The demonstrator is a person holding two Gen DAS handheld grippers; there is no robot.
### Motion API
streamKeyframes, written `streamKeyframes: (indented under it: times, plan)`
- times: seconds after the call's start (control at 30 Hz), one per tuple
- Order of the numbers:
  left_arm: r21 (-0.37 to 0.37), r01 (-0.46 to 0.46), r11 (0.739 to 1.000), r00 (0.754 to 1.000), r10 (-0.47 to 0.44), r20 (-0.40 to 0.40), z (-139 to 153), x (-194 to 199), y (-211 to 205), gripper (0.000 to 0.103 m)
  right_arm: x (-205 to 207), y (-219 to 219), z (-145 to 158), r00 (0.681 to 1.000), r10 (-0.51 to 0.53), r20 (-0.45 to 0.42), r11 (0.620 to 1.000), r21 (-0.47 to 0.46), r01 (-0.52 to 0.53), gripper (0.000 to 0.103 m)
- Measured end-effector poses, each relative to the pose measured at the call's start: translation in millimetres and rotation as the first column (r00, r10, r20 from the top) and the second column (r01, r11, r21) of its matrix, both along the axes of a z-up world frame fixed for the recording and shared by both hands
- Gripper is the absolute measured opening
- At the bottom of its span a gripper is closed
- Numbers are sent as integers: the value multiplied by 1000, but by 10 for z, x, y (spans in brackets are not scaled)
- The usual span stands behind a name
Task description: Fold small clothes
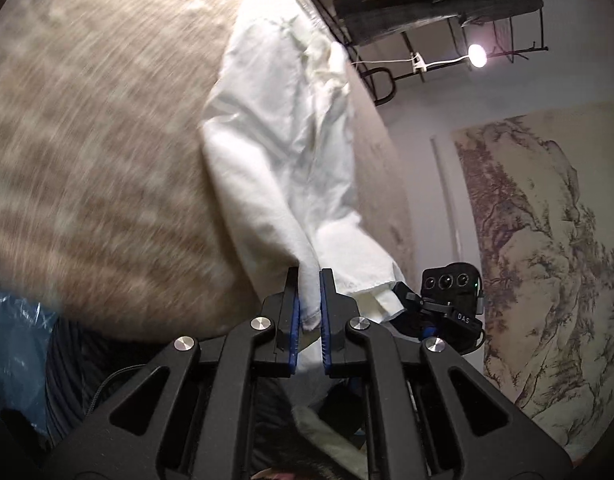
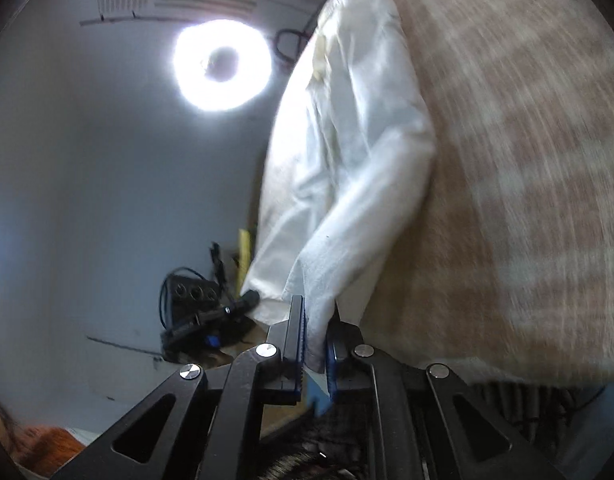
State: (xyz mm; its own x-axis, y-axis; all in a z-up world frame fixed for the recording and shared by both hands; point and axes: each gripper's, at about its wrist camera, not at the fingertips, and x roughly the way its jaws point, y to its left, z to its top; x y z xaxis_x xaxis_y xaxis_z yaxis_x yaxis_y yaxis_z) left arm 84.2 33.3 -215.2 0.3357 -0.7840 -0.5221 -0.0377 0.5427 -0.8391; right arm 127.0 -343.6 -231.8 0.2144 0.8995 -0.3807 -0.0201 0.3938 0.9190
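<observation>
Grip L: black two-finger left gripper (image 1: 309,300) is pinching one edge of thin white crumpled cotton garment (image 1: 283,152).
Grip R: right gripper (image 2: 315,334) is clamping another edge.
Garment: is hanging stretched btwn both, over beige striped bedspread (image 1: 99,140).
Handling: prob. light, limp, non-fragile; is sagging, so corners/hems are best holds.
</observation>
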Motion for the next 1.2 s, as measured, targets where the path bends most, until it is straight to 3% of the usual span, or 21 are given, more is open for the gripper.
streamKeyframes:
  times: [0.37,0.7,1.0,1.03,1.1,1.13,1.17,1.2]
  plan:
    - [37,-61,997,996,59,62,238,696,2,6,639,-97,196,994,-101,35,994,-25,102,6]
    - [126,-134,983,991,130,36,-9,1313,-14,6,1368,-129,14,992,-126,-15,982,-144,123,6]
    - [172,-137,975,990,132,41,-150,1502,-42,6,1768,-34,-119,995,-96,-42,975,-205,85,11]
    - [172,-135,976,991,130,42,-142,1522,-51,12,1793,-36,-112,995,-91,-44,976,-202,81,13]
    - [143,-138,980,990,131,55,-96,1544,-30,33,1812,-49,-78,996,-85,-38,978,-197,76,21]
    - [123,-149,981,988,141,69,-68,1544,-12,46,1813,-68,-32,996,-87,-22,979,-185,82,30]
    - [95,-171,981,982,163,92,-17,1537,30,54,1780,-98,27,996,-91,-2,980,-176,89,40]
    - [70,-186,980,978,178,108,31,1538,73,55,1772,-118,92,995,-98,24,980,-170,101,44]
